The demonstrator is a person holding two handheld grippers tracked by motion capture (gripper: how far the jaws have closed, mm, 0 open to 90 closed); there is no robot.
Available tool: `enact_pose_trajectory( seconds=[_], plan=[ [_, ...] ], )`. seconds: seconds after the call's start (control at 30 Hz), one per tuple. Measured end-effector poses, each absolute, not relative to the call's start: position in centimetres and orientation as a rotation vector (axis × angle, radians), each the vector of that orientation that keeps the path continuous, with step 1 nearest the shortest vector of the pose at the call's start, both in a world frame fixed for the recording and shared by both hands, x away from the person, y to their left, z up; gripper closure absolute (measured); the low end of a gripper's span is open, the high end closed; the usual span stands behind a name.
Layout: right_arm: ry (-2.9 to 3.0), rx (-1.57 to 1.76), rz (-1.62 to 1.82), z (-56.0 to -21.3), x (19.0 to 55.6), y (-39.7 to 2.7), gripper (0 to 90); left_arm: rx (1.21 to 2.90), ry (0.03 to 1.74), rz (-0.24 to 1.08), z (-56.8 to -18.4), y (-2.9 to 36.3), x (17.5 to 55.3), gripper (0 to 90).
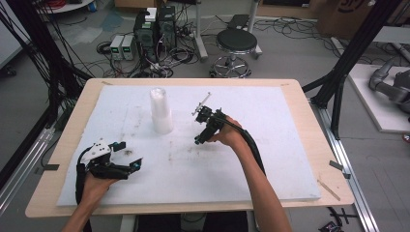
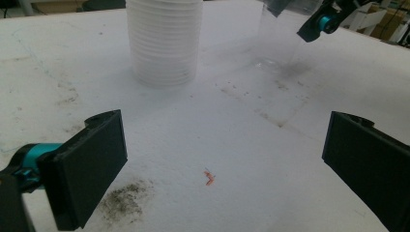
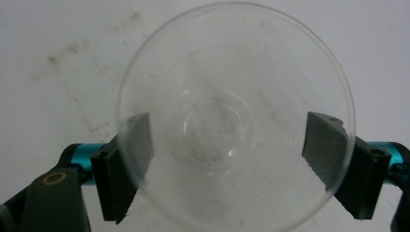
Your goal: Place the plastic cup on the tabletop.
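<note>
A single clear plastic cup (image 3: 232, 125) stands upright on the white foam mat (image 1: 270, 159); seen from the left gripper view, this cup (image 2: 283, 43) rests on its base. My right gripper (image 3: 227, 159) comes down from above, its jaws against the cup's two sides just below the rim. In the high view, the right gripper (image 1: 199, 140) is near the mat's middle. A tall stack of clear cups (image 1: 161, 113) stands upside down just left of it, and that stack (image 2: 164, 43) is close ahead in the left gripper view. My left gripper (image 1: 129, 154) rests open at the front left, holding nothing.
The mat (image 2: 251, 145) has dirty smudges and a small red speck (image 2: 210, 178) between the left gripper's jaws. The wooden table edge (image 1: 309, 111) frames the mat. Beyond the table stand a stool (image 1: 236, 43) and cabled equipment (image 1: 154, 34) on the floor.
</note>
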State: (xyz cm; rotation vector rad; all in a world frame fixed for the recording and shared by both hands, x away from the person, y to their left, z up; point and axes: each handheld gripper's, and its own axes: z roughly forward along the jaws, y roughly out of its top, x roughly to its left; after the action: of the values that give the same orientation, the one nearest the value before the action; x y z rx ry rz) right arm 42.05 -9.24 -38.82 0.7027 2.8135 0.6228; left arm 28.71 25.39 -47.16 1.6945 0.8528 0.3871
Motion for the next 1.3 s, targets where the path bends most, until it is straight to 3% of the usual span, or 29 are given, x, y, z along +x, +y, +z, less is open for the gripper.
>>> enact_pose_trajectory(
  seconds=[0.8,1.3],
  plan=[
    [2.470,0.810,1.111,-38.3,33.8,-22.1,17.9,1.698,0.841,0.399,-47.1,25.3,28.6,1.9],
    [2.171,0.920,1.437,-42.0,30.7,-26.9,17.9,1.679,0.832,0.412,-47.2,25.4,28.4,1.9]
  ],
)
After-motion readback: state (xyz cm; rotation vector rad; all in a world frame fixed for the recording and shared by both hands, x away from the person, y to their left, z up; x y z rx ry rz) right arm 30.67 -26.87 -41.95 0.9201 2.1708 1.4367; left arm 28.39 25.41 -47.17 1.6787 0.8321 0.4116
